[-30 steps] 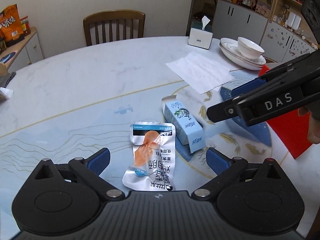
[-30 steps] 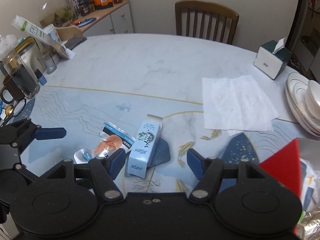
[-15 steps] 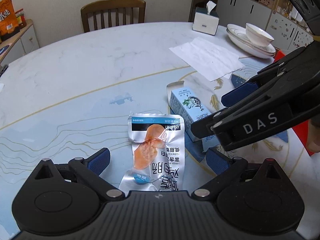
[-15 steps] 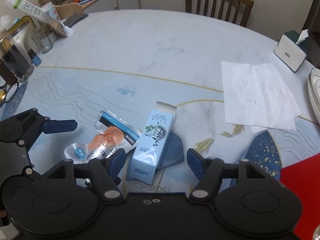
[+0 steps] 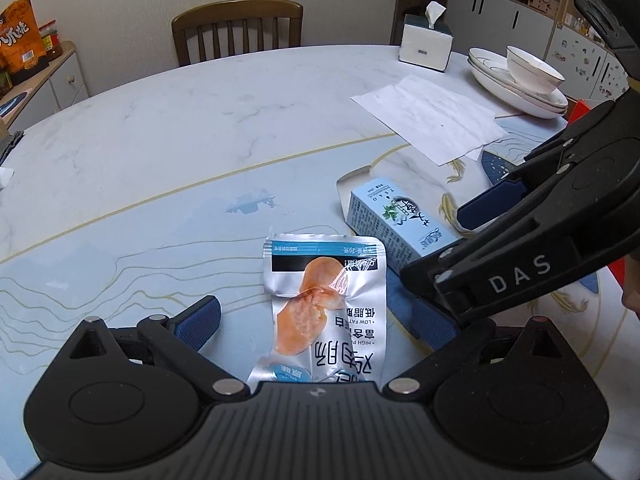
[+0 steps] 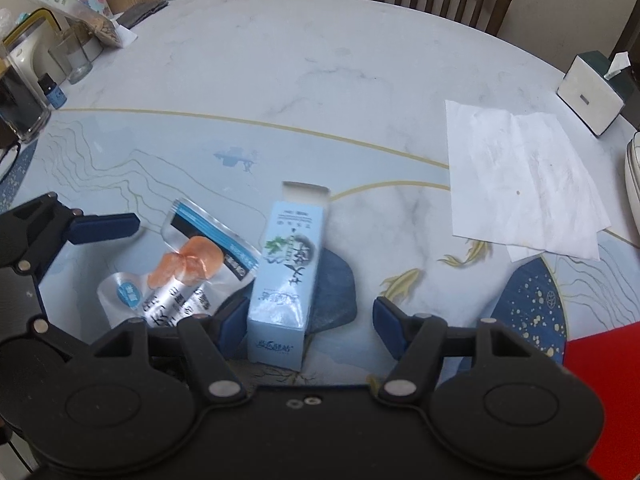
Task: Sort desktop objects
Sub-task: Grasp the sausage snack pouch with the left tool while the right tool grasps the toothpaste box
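Now box [image 6: 286,276] between closing right claw [image 6: 306,320] jaws — untouched.

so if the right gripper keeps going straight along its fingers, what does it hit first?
Most likely the light blue carton, lying between the right gripper's open fingers; neither pad touches it yet, and depth is hard to judge.

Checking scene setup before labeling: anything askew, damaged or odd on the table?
Small light-blue carton lies on its side with its end flap open. The silver snack pouch beside it is crumpled. No spills visible.
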A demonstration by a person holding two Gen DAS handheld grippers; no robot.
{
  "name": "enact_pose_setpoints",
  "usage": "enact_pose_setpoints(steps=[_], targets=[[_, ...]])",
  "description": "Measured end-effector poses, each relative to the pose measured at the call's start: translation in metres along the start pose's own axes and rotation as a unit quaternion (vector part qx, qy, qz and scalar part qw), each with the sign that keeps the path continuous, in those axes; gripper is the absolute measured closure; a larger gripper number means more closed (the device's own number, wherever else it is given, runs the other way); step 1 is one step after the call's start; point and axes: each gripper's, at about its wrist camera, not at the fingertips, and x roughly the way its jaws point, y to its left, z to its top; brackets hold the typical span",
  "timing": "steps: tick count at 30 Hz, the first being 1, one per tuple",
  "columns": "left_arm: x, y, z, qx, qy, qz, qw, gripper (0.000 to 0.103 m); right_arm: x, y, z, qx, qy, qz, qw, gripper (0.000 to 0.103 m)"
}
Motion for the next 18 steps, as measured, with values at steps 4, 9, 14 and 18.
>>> enact_pose_setpoints(steps=[4, 9, 14, 18], targets=[[0.0039, 0.0009, 0.0001, -0.003, 0.002, 0.005, 1.0000, 0.001, 0.0041, -0.0025, 0.0000, -0.001, 0.006, -0.008, 1.000, 0.038], [0.0065, 0.0020, -0.0011, -0.001, 0.005, 0.003, 1.0000, 0.002, 0.0070, -0.0018, 0.0004, -0.006, 0.007, -0.013, 1.000, 0.039], [0.0066, 0.0020, -0.0012, -0.001, 0.000, 0.007, 1.0000, 0.004, 0.0078, -0.0011, 0.0032, -0.007, 0.002, -0.014, 1.000, 0.040], [0.0054, 0.0006, -0.0017, 0.002, -0.005, 0.015, 0.9999, 0.010, 0.0069, 0.0013, 0.0037, -0.010, -0.003, -0.012, 1.000, 0.048]])
